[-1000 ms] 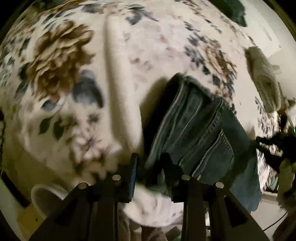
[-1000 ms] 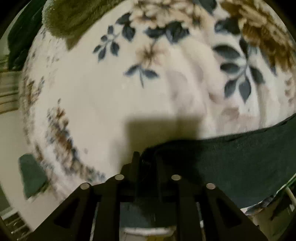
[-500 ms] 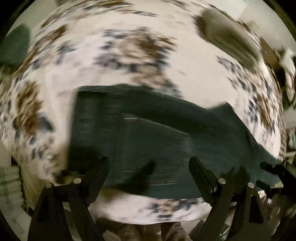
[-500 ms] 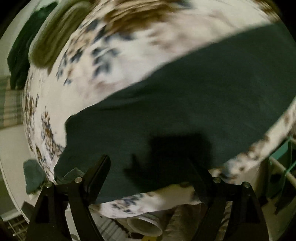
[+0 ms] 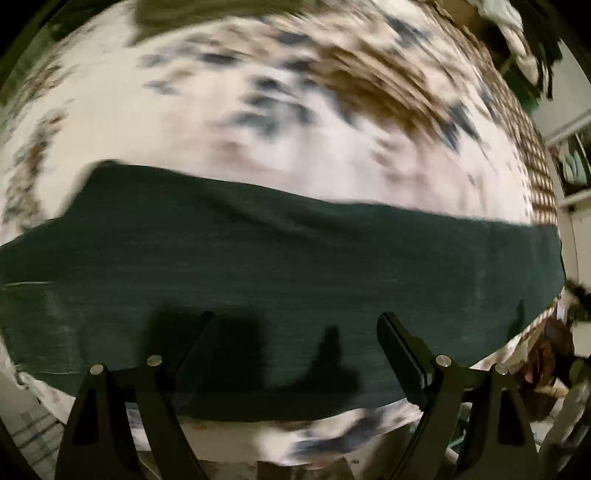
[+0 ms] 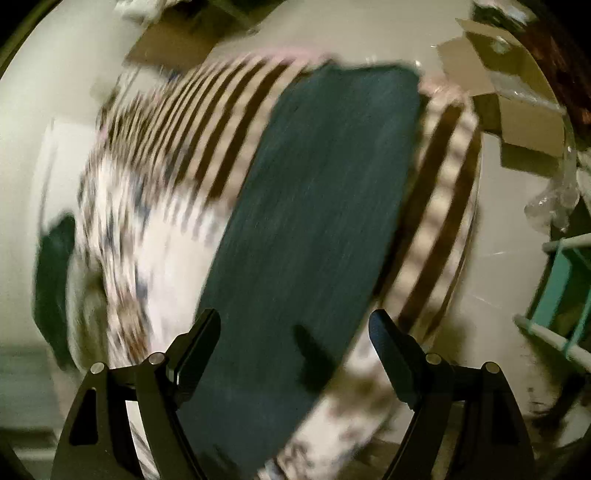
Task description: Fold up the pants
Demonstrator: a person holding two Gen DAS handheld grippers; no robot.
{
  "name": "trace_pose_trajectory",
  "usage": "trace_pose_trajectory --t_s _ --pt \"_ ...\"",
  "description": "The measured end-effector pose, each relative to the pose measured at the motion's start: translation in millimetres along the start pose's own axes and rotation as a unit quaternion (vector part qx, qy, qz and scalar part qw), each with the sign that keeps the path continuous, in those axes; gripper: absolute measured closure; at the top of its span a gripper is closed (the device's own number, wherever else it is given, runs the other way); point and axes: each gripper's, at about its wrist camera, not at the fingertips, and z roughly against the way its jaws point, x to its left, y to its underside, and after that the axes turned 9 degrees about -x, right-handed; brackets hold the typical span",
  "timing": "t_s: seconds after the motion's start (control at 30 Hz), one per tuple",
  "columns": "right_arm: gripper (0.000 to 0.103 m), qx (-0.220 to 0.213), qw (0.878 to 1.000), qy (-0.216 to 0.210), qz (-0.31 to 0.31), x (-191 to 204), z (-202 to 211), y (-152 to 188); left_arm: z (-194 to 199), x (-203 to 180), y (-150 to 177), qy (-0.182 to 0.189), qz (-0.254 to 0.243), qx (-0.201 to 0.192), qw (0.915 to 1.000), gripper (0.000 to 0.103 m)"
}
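Dark teal-blue jeans [image 5: 280, 266] lie flat in a long band across a floral bedspread [image 5: 229, 122]. In the right wrist view the jeans [image 6: 317, 221] run away from me as a long strip toward the bed's far end. My left gripper [image 5: 295, 325] is open and empty, hovering above the near edge of the jeans. My right gripper [image 6: 293, 325] is open and empty above one end of the jeans. Both views are motion-blurred.
The bedspread has a brown-and-white striped border [image 6: 207, 147]. An olive cloth [image 5: 192, 14] lies at the bed's far side. Cardboard boxes [image 6: 517, 110] and a teal rack [image 6: 561, 295] stand on the floor to the right. A dark green cloth [image 6: 51, 280] lies left.
Both grippers let go of the jeans and opened wide. The jeans now lie flat. Both grippers have swung: the right one now looks along the jeans' length.
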Motion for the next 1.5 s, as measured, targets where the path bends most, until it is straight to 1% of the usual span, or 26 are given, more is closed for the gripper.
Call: trace_pose_trajectory --t_s 0.07,0.13,0.17,0.2,0.23,0.3,0.37,0.43,0.5,0.63,0.73,0.77,0.8,0.87,0.93,0.97,1.0,1.07,1.1,1.2,1.33,1.37,1.47,1.5 --pt "0.018 -0.006 0.999 -0.020 -0.025 -23 -8 -34 -22 -23 -3 0.005 -0.007 0.018 0.9998 0.017" --pt "0.018 -0.002 0.999 -0.035 -0.037 -37 -19 -57 -46 -36 -7 -0.007 -0.011 0.028 0.9995 0.017" --pt "0.018 0.003 0.999 -0.037 -0.039 -47 -28 -70 -56 -38 -9 -0.017 -0.009 0.033 0.9993 0.012" --pt "0.018 0.007 0.999 -0.037 -0.038 -53 -36 -77 -63 -37 -11 -0.019 -0.001 0.035 0.9992 0.007" --pt "0.018 0.011 0.998 -0.041 -0.038 -59 -42 -85 -66 -36 -14 -0.016 0.009 0.030 0.9994 0.000" --pt "0.018 0.016 0.997 -0.062 -0.044 -67 -52 -92 -70 -33 -19 -0.022 0.025 0.031 0.9990 0.000" --pt "0.018 0.008 0.995 -0.092 -0.045 -71 -54 -99 -71 -32 -21 -0.027 0.030 0.028 0.9988 0.000" --pt "0.018 -0.001 0.992 -0.117 -0.042 -72 -56 -105 -72 -34 -21 -0.028 0.033 0.017 0.9989 0.000" --pt "0.018 -0.009 0.989 -0.139 -0.051 -75 -58 -109 -71 -33 -16 -0.030 0.036 0.000 0.9989 0.000" --pt "0.019 -0.017 0.978 -0.195 -0.075 -73 -69 -122 -70 -31 -10 -0.038 0.043 0.000 0.9983 0.000" --pt "0.020 0.002 0.963 -0.259 -0.081 -62 -88 -135 -71 -32 -14 -0.040 0.044 0.002 0.9983 0.000" --pt "0.019 0.014 0.959 -0.274 -0.073 -56 -96 -137 -73 -36 -17 -0.040 0.044 0.003 0.9982 0.000" --pt "0.020 0.023 0.958 -0.280 -0.057 -50 -104 -138 -74 -37 -18 -0.041 0.044 0.003 0.9982 0.000" --pt "0.021 0.031 0.961 -0.275 -0.023 -39 -112 -138 -73 -47 -15 -0.044 0.045 0.003 0.9980 0.000" --pt "0.023 0.033 0.962 -0.271 0.000 -31 -115 -136 -75 -49 -18 -0.046 0.046 0.000 0.9979 0.000" --pt "0.031 0.034 0.963 -0.268 0.006 -30 -114 -134 -72 -45 -16 -0.047 0.046 -0.002 0.9978 0.000" --pt "0.052 0.038 0.964 -0.262 0.009 -29 -118 -133 -73 -45 -16 -0.048 0.047 -0.004 0.9977 0.000" --pt "0.080 0.041 0.969 -0.242 0.004 -32 -126 -132 -72 -45 -14 -0.049 0.046 -0.007 0.9977 0.000" --pt "0.083 0.037 0.970 -0.240 0.002 -33 -128 -131 -72 -45 -13 -0.049 0.045 -0.008 0.9978 0.000" --pt "0.087 0.019 0.975 -0.219 0.010 -23 -125 -126 -73 -43 -11 -0.047 0.042 -0.011 0.9979 0.000" --pt "0.090 0.000 0.980 -0.197 0.020 -11 -105 -119 -64 -44 -2 -0.049 0.033 -0.011 0.9982 0.000" --pt "0.090 -0.007 0.981 -0.190 0.030 -4 -98 -117 -61 -45 -2 -0.055 0.027 -0.011 0.9981 0.000" --pt "0.091 -0.023 0.981 -0.184 0.048 11 -75 -111 -48 -61 -3 -0.098 -0.016 -0.020 0.9948 0.000" --pt "0.091 -0.028 0.981 -0.183 0.056 16 -65 -109 -44 -65 -2 -0.105 -0.026 -0.024 0.9938 0.000"
